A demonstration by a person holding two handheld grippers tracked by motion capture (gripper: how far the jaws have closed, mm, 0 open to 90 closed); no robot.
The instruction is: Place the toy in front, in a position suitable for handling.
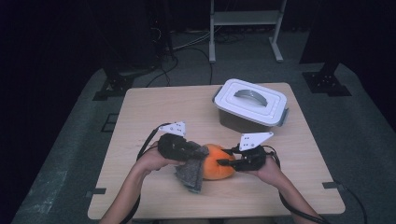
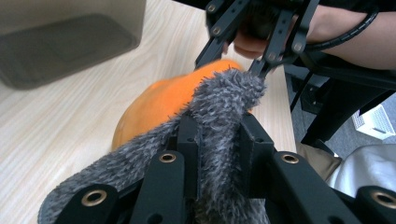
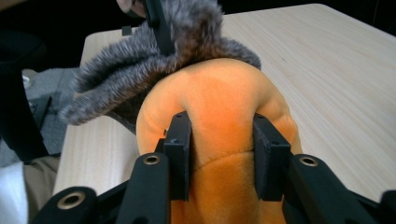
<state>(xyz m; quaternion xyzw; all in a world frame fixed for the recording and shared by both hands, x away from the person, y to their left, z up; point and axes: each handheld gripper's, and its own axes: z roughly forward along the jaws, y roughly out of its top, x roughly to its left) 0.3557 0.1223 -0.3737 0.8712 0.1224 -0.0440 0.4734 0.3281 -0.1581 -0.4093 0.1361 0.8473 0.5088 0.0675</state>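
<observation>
Your surface (image 1: 154,107) carries a lidded white box (image 1: 251,108) toward its far right; take that box as the landmark. Nearer you than the box, and a little to its left, lies the orange plush (image 1: 217,162), resting on the surface. A grey furry cloth (image 1: 192,169) drapes over the plush's side farthest from the box and hangs down to the surface there.

Your left claw (image 2: 217,140), on the far side of the plush from the box, is pinching a fold of the cloth between its 2 jaws, the fur bulging out above them.

Your right claw (image 3: 223,154), nearest the box, has its jaws on either side of the plush, both pads pressing into the orange fabric.
</observation>
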